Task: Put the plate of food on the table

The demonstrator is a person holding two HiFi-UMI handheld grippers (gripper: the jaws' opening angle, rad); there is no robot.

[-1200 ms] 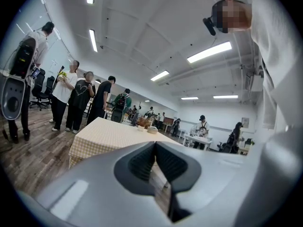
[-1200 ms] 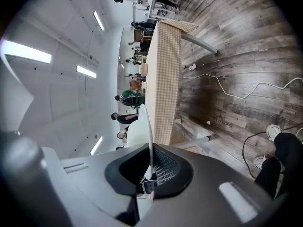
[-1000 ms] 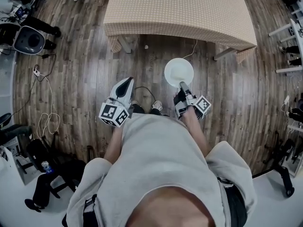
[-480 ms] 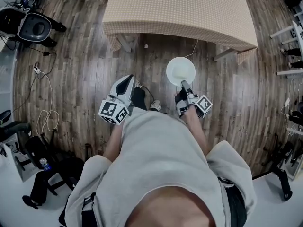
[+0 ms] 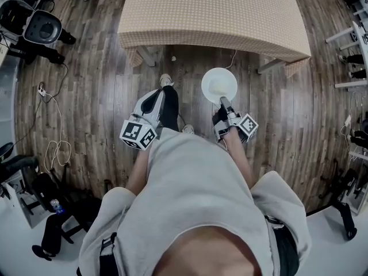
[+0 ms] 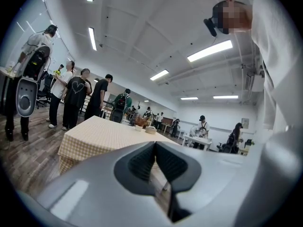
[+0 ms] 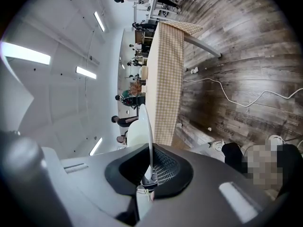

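Note:
A round white plate (image 5: 219, 85) hangs level over the wood floor, a short way in front of the table (image 5: 207, 10) with its checked cloth. My right gripper (image 5: 222, 102) is shut on the plate's near rim. In the right gripper view the plate (image 7: 144, 126) shows edge-on between the pads of the right gripper (image 7: 150, 170), with the table (image 7: 168, 70) beyond. No food shows on the plate from above. My left gripper (image 5: 154, 99) is shut and holds nothing; in its own view the left gripper (image 6: 155, 148) points at the table (image 6: 99, 134).
Camera gear on stands (image 5: 39, 26) sits at the far left, with cables (image 5: 54, 145) trailing on the floor. Several people (image 6: 71, 96) stand left of the table. Small bowls (image 6: 150, 129) rest on its far end. My shoe (image 5: 165, 80) is stepped forward.
The person has stepped forward, so the table sits a little nearer and one foot now shows ahead of the left gripper. Both grippers keep their pose and the plate stays held.

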